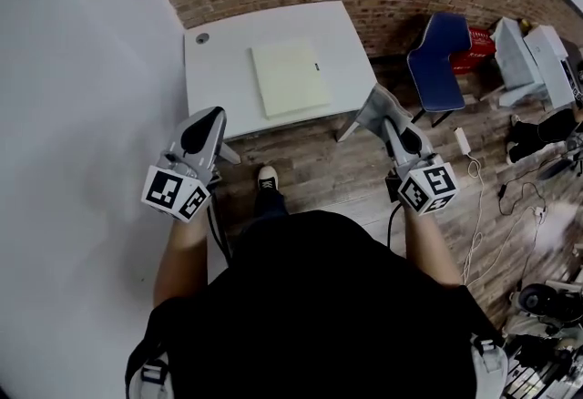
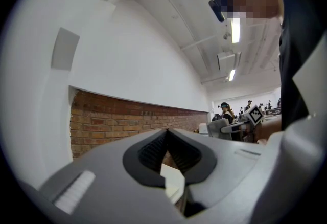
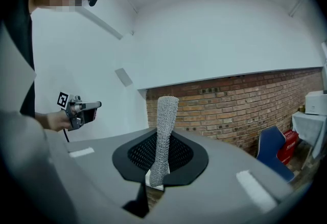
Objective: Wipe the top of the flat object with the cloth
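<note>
Jaws of the grey left gripper (image 2: 166,133) are pressed together, empty. Ahead, the pale yellow flat square pad (image 1: 290,76) lies on the white worktop (image 1: 219,69). The right gripper (image 3: 162,154) pinches a rolled grey mesh cloth (image 3: 165,120), upright.

— Can any text, number or brand be read?

— None can be read. Only black-and-white square patterns are carried by the cube (image 1: 176,191) on the left gripper (image 1: 209,117) and the cube (image 1: 428,187) on the right gripper (image 1: 378,99); no letters are formed.

— And ahead of the jaws?

— A small dark mark (image 1: 317,67) is seen on the flat object (image 1: 290,76); it is too small to be read.
</note>
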### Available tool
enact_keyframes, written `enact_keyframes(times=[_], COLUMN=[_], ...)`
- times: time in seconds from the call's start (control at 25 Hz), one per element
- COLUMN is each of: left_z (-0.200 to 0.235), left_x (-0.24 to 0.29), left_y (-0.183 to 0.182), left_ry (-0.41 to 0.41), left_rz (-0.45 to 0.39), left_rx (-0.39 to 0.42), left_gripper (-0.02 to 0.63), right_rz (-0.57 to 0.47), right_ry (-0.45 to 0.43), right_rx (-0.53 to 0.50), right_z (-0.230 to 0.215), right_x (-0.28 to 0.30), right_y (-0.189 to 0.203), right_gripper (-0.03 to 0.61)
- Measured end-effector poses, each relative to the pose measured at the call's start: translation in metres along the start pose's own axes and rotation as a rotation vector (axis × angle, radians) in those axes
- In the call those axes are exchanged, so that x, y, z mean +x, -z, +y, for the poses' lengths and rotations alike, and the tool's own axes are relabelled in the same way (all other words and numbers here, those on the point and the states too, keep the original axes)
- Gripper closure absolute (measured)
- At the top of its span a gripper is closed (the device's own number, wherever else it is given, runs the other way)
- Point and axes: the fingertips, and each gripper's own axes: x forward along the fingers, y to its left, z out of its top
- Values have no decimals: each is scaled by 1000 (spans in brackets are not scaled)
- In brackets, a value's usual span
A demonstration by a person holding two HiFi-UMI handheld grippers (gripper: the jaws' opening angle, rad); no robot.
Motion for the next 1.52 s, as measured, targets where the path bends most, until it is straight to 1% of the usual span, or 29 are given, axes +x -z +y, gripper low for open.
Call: enact_keyframes(times=[0.16,0.28,0.36,0.52,0.88,1.16,1.4,1.52], left_z=[18,29,33,45,75,82,105,118], left_x=[6,14,20,31,58,84,99,107], left_y=[6,9,6,4,7,22,25,26], left_ry=[2,2,9,32,35,57,36,39], left_rz=[-2,-20,-35,-36,-13,7,7,4], left_rx=[3,4,9,15,3,-19,-34,-42], left_gripper=[612,612,612,612,612,612,612,612], right_rz=[20,33,31,16,26,42,55,52], right_ry=[14,31,42,55,61,65,43,29], right_rx=[-8,-12,-8,-20,-5,-9,-7,-9], right_z=[0,-5,-9,-10,-24,-39,-48,-48], right_x=[7,14,20,35,71,89,112,130], right_y=[5,8,6,-1,-1,-1,-3,-7], right_gripper=[569,569,569,569,569,569,569,569])
